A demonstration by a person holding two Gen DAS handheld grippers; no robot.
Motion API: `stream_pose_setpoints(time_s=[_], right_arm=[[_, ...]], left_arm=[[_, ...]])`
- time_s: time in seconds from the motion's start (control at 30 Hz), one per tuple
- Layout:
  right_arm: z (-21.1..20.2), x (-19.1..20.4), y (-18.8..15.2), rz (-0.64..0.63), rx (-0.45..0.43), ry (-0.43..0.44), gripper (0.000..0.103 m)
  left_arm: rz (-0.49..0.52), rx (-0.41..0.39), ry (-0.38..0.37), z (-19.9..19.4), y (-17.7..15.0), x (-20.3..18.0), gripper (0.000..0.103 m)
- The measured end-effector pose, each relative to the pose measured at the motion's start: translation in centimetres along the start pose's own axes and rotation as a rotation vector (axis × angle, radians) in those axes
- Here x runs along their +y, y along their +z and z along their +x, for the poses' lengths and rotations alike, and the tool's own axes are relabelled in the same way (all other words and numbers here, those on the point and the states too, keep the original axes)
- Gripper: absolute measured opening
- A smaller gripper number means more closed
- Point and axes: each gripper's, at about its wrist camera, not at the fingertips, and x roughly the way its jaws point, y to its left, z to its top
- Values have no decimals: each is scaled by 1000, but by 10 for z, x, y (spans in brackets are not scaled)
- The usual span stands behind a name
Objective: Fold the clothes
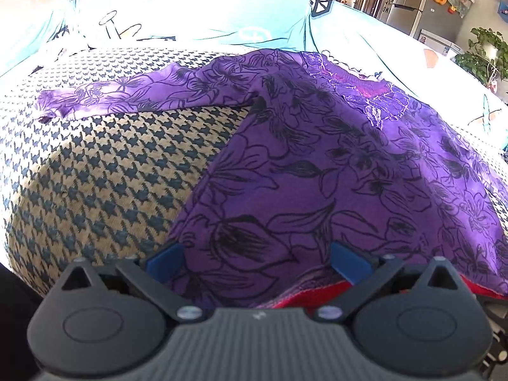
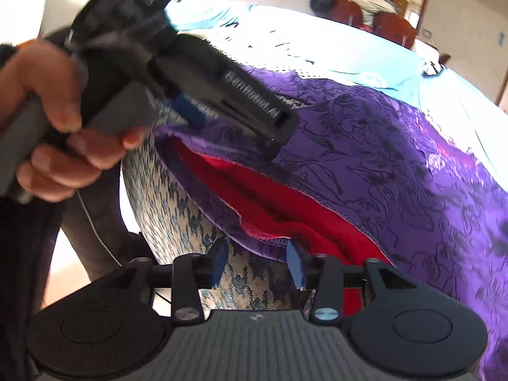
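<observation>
A purple garment (image 1: 317, 165) with black flower outlines lies spread on a houndstooth cover (image 1: 104, 171), one sleeve (image 1: 104, 96) stretched out to the left. Its red lining (image 2: 260, 190) shows where the near hem gapes. My left gripper (image 1: 257, 260) is open, its blue fingers wide apart over the near hem with fabric lying between them. In the right wrist view a hand (image 2: 54, 133) holds that left gripper, one blue finger (image 2: 187, 109) resting on the hem's corner. My right gripper (image 2: 257, 265) is open just short of the hem's edge (image 2: 263, 243); only the houndstooth cover shows between its fingers.
A turquoise printed sheet (image 1: 222, 22) covers the surface behind the garment. A fridge (image 1: 409, 3) and a potted plant (image 1: 482, 54) stand at the far right. Clothes hang over chairs (image 2: 374, 9) in the background. The cover's near edge drops to the floor (image 2: 66, 266).
</observation>
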Motion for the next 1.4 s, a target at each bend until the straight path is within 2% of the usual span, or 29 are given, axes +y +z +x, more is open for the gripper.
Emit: stream_pose_setpoints(time_s=[0.13,0.2,0.23,0.27,0.3,0.37,0.47,0.73,0.83,0.93,1.07,1.13,1.2,1.3,1.4], right_arm=[[9,12,-2,-100,-8,-66,40],[9,16,-3,-123,-16,-90,35],[9,16,-3,-125,-21,-99,31],[8,17,-3,-127,-26,-108,21],[7,16,-2,-118,-29,-116,6],[3,7,1,-48,-27,-74,6],[-5,-8,4,125,-24,122,6],[-6,-13,3,171,5,189,6],[-12,-12,3,181,3,259,6],[-19,-13,3,180,-22,211,6],[-26,-29,6,253,-77,107,8],[-26,-34,9,275,-83,73,11],[-24,-35,10,292,-83,79,11],[-25,-26,17,243,-102,74,11],[-21,-18,22,225,-107,108,11]], left_arm=[[-6,-4,1,0,0,2,103],[-6,-10,6,-1,0,2,103],[-5,-15,12,-2,0,2,103],[-4,-21,20,-2,1,2,103],[-5,-28,28,-3,1,2,103],[-17,-41,41,-5,2,5,103],[-42,-43,52,-5,4,11,103],[-39,-17,79,2,4,14,103],[-54,9,103,7,2,17,103],[-68,26,120,10,0,22,103],[-56,40,192,13,-5,25,103],[-81,34,197,11,-4,31,103],[-114,20,202,8,-3,38,103],[-170,-15,200,1,2,48,103],[-179,-27,206,-3,7,51,103]])
